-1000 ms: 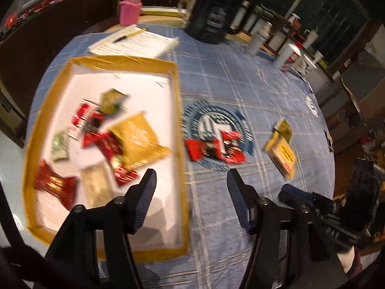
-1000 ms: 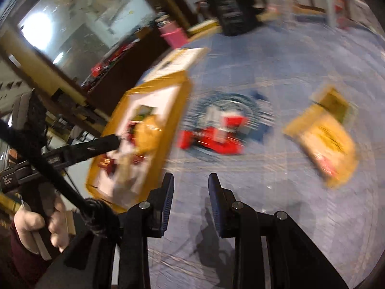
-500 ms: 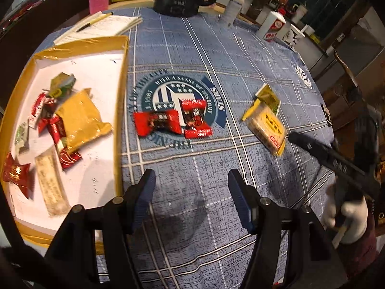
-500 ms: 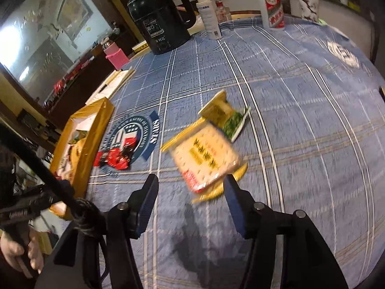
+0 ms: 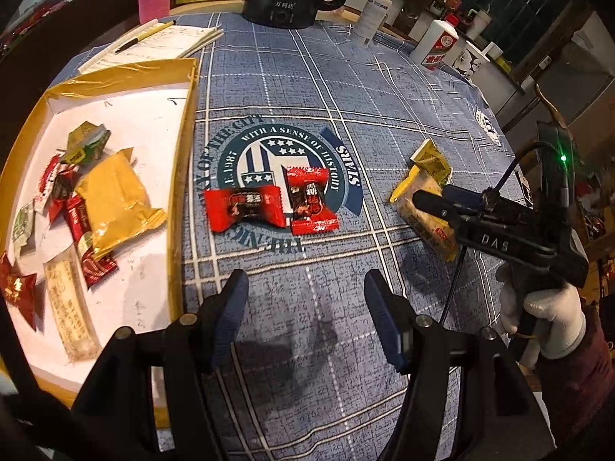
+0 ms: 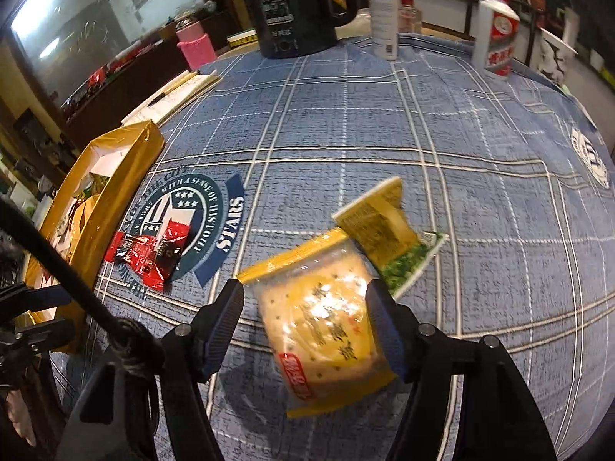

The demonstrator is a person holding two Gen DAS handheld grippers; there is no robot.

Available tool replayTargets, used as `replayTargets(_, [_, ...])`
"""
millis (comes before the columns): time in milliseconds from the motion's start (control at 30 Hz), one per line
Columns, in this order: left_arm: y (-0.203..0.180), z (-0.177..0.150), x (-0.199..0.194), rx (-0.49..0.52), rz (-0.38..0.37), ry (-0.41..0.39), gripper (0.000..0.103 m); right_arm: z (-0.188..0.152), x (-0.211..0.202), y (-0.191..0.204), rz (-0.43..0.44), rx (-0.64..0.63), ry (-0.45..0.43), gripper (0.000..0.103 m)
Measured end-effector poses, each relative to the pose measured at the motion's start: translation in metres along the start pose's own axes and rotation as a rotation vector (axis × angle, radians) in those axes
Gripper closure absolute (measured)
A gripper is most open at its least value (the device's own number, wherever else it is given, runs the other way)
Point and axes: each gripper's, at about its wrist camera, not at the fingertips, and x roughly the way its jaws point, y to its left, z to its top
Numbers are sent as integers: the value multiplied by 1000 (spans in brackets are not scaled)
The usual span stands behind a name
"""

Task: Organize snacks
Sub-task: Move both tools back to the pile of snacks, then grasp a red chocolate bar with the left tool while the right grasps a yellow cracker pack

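- Yellow-edged clear film wraps the cracker packet (image 6: 326, 330); it lies flat on the blue tablecloth (image 6: 480, 207), at about three o'clock from the two red candies (image 5: 269, 203).
- Probably light, slippery and crushable; best pinched gently across its long sides.
- The right gripper (image 6: 307, 307) is opening, its jaws straddling the packet; the left gripper (image 5: 303, 307) is spread and empty.
- The gold-rimmed tray (image 5: 184, 153) sits at nine o'clock.

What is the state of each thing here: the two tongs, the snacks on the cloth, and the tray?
Left tongs: open, nothing between them, above the cloth.
Right tongs: opening, cracker packet between them, not pressed.
Cracker packet: sealed, flat on the cloth.
Yellow-green packet: sealed, overlapping the cracker packet.
Two red candies: wrapped, overlapping each other on the cloth emblem.
Gold-edged tray: several wrapped snacks inside.
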Motion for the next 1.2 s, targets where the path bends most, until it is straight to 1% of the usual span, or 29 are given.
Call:
replayTargets(167, [-7, 13, 11, 25, -7, 1, 39, -2, 3, 12, -45, -61, 10, 37])
replayTargets(267, [-17, 25, 22, 72, -6, 10, 39, -6, 3, 19, -69, -104, 14, 37])
replayTargets(300, [-22, 30, 28, 96, 0, 14, 39, -8, 3, 22, -77, -120, 16, 40])
replayTargets(333, [-25, 33, 32, 112, 1, 17, 39, -9, 2, 23, -85, -132, 17, 44])
replayTargets(367, [-28, 38, 37, 134, -1, 20, 39, -10, 1, 24, -90, -139, 15, 58])
replayTargets(400, [-30, 41, 41, 150, 0, 21, 39, -11, -2, 24, -88, -141, 15, 75])
replayTargets(433, [-31, 44, 45, 163, 6, 24, 39, -11, -3, 22, -72, -132, 21, 84])
replayTargets(467, [-32, 49, 50, 178, 12, 30, 40, -12, -5, 19, -42, -106, 34, 96])
replayTargets(533, [-33, 53, 58, 200, 24, 39, 40, -14, -7, 14, -2, -62, 46, 96])
replayTargets(633, [-32, 58, 74, 221, 58, 74, 40, -22, -12, 9, 20, -39, 47, 96])
replayTargets(700, [-32, 58, 86, 228, 66, 106, 40, -27, -16, 5, 54, -20, 39, 95])
replayTargets(733, [-34, 56, 87, 243, 75, 98, 40, -28, -20, 2, 65, -5, 24, 94])
replayTargets(767, [-37, 55, 87, 262, 79, 95, 47, -30, -24, -2, 74, 14, 5, 88])
replayTargets(800, [-40, 54, 87, 281, 92, 91, 60, -31, -29, -6, 81, 29, -11, 75])
replayTargets(833, [-41, 53, 87, 287, 93, 90, 67, -31, -33, -9, 82, 35, -28, 68])
replayTargets(867, [-41, 54, 86, 282, 82, 95, 74, -30, -36, -10, 77, 32, -43, 53])
replayTargets(900, [-40, 54, 86, 272, 69, 99, 74, -29, -38, -10, 65, 19, -52, 43])
replayTargets(933, [-39, 53, 86, 263, 61, 99, 74, -28, -39, -10, 48, 2, -58, 40])
replayTargets(1000, [-40, 51, 85, 262, 65, 93, 74, -24, -38, -9, 17, -38, -64, 30])
replayTargets(1100, [-42, 49, 85, 263, 67, 92, 74, -17, -23, -6, -6, -102, -24, 28])
replayTargets(1200, [-43, 47, 84, 268, 76, 82, 74, -13, -9, -5, -3, -128, 10, 28])
